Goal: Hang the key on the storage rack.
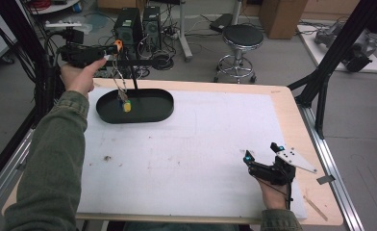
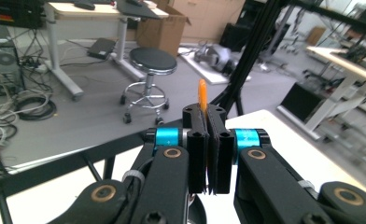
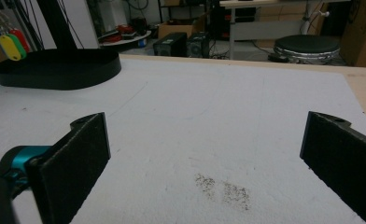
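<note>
My left gripper point(image 1: 115, 48) is held high above the table's far left corner, pointing right and shut on an orange tag point(image 1: 118, 44). A bunch of keys point(image 1: 123, 94) on a chain hangs from the tag, its yellow tag point(image 1: 127, 107) dangling just over the black oval tray point(image 1: 157, 114). In the left gripper view the jaws of my gripper point(image 2: 207, 114) are pressed together with the orange tag point(image 2: 202, 93) sticking up between them. My right gripper point(image 1: 261, 151) rests near the table's front right, open with nothing between its jaws point(image 3: 204, 140). Far off in that view are the tray point(image 3: 55, 70) and the coloured tags point(image 3: 10, 46).
A white mat point(image 1: 201, 144) covers the wooden table. Black frame posts point(image 1: 331, 53) stand at the right edge. A round stool point(image 1: 242, 38) and computer towers point(image 1: 129, 26) are on the floor beyond. A thin wooden stick point(image 1: 316, 207) lies at the front right corner.
</note>
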{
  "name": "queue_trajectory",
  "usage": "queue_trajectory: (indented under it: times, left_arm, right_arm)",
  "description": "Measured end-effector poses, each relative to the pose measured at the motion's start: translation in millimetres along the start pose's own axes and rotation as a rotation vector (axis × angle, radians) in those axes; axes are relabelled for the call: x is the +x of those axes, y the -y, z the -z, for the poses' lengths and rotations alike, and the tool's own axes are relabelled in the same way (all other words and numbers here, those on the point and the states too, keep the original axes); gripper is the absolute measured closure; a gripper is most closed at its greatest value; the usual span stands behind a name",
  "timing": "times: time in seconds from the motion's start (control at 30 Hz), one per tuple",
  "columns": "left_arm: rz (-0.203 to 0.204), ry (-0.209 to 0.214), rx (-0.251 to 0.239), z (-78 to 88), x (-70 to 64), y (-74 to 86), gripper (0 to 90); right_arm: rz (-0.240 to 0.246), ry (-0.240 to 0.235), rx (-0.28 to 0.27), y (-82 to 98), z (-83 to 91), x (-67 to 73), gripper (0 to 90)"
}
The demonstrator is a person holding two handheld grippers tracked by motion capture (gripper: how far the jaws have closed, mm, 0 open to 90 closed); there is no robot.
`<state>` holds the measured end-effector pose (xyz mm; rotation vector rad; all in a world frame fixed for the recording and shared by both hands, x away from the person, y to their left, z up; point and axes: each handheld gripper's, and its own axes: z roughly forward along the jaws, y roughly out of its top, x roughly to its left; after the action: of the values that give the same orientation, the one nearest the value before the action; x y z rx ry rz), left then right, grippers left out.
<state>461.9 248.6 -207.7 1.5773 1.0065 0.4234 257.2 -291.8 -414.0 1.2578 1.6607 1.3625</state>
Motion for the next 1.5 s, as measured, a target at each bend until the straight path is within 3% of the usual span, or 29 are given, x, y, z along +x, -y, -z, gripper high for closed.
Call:
queue_trajectory:
  times: [0.13, 0.23, 0.3, 0.43, 0.73, 1.07, 1.5]
  left_arm:
    - [-0.005, -0.007, 0.014, -11.2, -3.3, -5.7, 87.5]
    - [0.004, 0.025, 0.024, -17.8, -4.5, -8.6, 87.5]
    - [-0.025, 0.000, 0.050, -23.1, -7.1, -10.0, 87.5]
    - [-0.037, -0.015, 0.071, -33.9, -8.8, -11.2, 87.5]
    - [-0.069, -0.022, 0.083, -52.9, -22.7, -23.1, 87.5]
    - [-0.091, -0.048, 0.097, -66.8, -21.6, -32.3, 87.5]
    - [-0.100, -0.101, 0.119, -80.4, -8.0, -25.0, 87.5]
  right_arm:
    - [-0.002, -0.003, 0.005, 0.2, 0.5, 0.5, 0.5]
    - [0.000, -0.001, 0.004, 0.5, 1.0, -0.4, 0.4]
    - [-0.005, 0.000, 0.004, 1.0, 2.0, -1.2, 0.5]
    - [-0.013, 0.006, -0.003, 1.5, 3.4, -2.9, 0.4]
    - [-0.018, 0.013, -0.004, 2.1, 3.9, -5.4, 0.4]
    - [-0.022, 0.019, -0.007, 2.8, 6.3, -7.2, 0.4]
    - [-0.038, 0.026, -0.003, 4.2, 9.6, -8.3, 0.5]
